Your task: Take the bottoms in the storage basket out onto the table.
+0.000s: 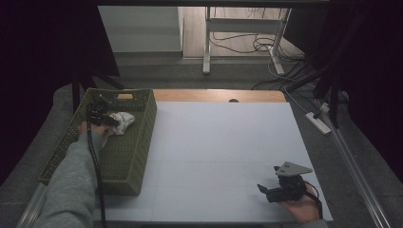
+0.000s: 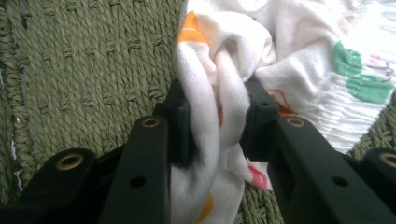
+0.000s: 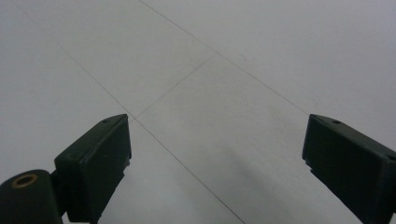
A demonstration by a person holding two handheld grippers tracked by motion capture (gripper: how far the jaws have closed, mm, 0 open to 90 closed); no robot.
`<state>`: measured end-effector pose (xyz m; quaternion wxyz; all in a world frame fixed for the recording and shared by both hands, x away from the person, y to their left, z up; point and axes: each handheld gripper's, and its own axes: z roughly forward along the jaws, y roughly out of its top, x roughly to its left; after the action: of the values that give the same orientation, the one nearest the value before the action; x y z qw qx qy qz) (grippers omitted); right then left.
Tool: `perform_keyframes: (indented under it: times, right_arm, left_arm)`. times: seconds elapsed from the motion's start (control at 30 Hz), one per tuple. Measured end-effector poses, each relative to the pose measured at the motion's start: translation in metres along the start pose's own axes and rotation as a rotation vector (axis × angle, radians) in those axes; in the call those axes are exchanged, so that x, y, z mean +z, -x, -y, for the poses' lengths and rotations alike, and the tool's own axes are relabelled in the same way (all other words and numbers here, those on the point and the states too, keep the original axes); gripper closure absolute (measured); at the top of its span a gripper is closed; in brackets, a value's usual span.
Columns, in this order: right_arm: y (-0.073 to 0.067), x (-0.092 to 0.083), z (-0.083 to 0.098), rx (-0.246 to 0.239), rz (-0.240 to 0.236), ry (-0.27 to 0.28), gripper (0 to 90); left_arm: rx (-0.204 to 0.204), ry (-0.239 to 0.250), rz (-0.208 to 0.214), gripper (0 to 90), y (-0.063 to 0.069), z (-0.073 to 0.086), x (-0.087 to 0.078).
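A white cloth [image 1: 122,121] with orange, green and pink prints lies bunched inside a green woven basket [image 1: 138,147] at the table's left. My left gripper [image 1: 108,121] reaches into the basket, shut on a fold of the white cloth [image 2: 210,107], which is pinched between its black pads [image 2: 180,126]. Woven basket floor [image 2: 93,70] shows around the cloth. My right gripper [image 1: 267,190] rests low over the white table near the front right corner, open, its fingers [image 3: 100,163] wide apart with nothing between them.
The white tabletop [image 1: 223,152] spreads between the basket and the right hand. Behind the table's wooden far edge [image 1: 218,95] stand a desk frame, loose cables and a power strip [image 1: 318,122] on the floor. Dark curtains flank both sides.
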<state>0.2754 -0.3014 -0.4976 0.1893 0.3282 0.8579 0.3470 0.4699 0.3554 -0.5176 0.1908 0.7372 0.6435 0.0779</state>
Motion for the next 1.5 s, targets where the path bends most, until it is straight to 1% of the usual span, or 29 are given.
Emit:
perform_keyframes:
  times: [0.1, 0.17, 0.23, 0.27, 0.57, 0.63, 0.67, 0.7, 0.77, 0.87, 0.97, 1.07, 1.2, 1.3, 1.37, 1.43, 1.5]
  right_arm:
    - [-0.001, 0.0, 0.0, -0.01, 0.0, 0.0, 8.3]
    - [-0.001, 0.0, 0.0, -0.01, 0.0, 0.0, 8.3]
    - [0.0, 0.0, 0.0, -0.008, 0.001, -0.001, 8.3]
    - [0.0, 0.0, 0.0, -0.007, 0.001, -0.001, 8.3]
    - [0.0, 0.0, 0.0, -0.001, -0.004, 0.001, 8.3]
    - [0.0, 0.0, 0.0, -0.001, -0.004, 0.002, 8.3]
    - [0.0, 0.0, 0.0, -0.002, -0.005, 0.003, 8.2]
    - [0.0, 0.0, -0.001, -0.002, -0.003, 0.004, 8.3]
    - [0.0, -0.001, -0.001, -0.002, -0.004, 0.009, 8.3]
    - [-0.001, -0.002, -0.001, -0.006, -0.003, 0.011, 8.3]
    - [-0.001, -0.002, -0.002, -0.005, -0.006, 0.015, 8.3]
    - [-0.001, -0.001, -0.002, -0.006, -0.008, 0.013, 8.3]
    - [-0.002, -0.002, -0.002, -0.008, -0.006, 0.016, 8.3]
    - [-0.002, -0.003, -0.002, -0.005, -0.006, 0.019, 8.3]
    - [-0.002, -0.003, -0.002, -0.006, -0.007, 0.019, 8.3]
    - [-0.002, -0.003, -0.002, -0.005, -0.008, 0.019, 8.3]
    - [-0.002, -0.003, -0.003, -0.006, -0.009, 0.019, 8.3]
  left_arm:
    - [0.01, 0.003, -0.002, 70.0, 0.002, -0.001, -0.001]
    - [0.01, 0.018, 0.011, 70.3, 0.002, -0.002, -0.003]
    - [0.003, 0.04, 0.038, 70.5, 0.002, -0.001, -0.005]
    - [0.003, 0.044, 0.045, 70.5, 0.002, -0.001, -0.006]
    - [-0.025, 0.1, 0.067, 70.5, 0.001, 0.001, -0.015]
    - [-0.032, 0.119, 0.087, 70.5, 0.004, 0.001, -0.018]
    - [-0.027, 0.133, 0.097, 70.4, 0.006, 0.001, -0.022]
    - [-0.021, 0.148, 0.096, 70.4, 0.008, 0.001, -0.026]
    - [-0.023, 0.176, 0.1, 70.4, 0.011, -0.001, -0.032]
    - [-0.026, 0.193, 0.1, 70.4, 0.014, -0.002, -0.036]
    - [-0.041, 0.213, 0.107, 70.4, 0.014, -0.001, -0.04]
    - [-0.043, 0.233, 0.108, 70.4, 0.015, -0.001, -0.046]
    - [-0.044, 0.259, 0.135, 70.4, 0.017, 0.0, -0.053]
    - [-0.043, 0.283, 0.144, 70.4, 0.02, 0.0, -0.059]
    - [-0.051, 0.302, 0.156, 70.3, 0.021, 0.001, -0.062]
    - [-0.065, 0.324, 0.179, 70.3, 0.021, 0.002, -0.066]
    - [-0.069, 0.337, 0.185, 70.3, 0.022, 0.003, -0.069]
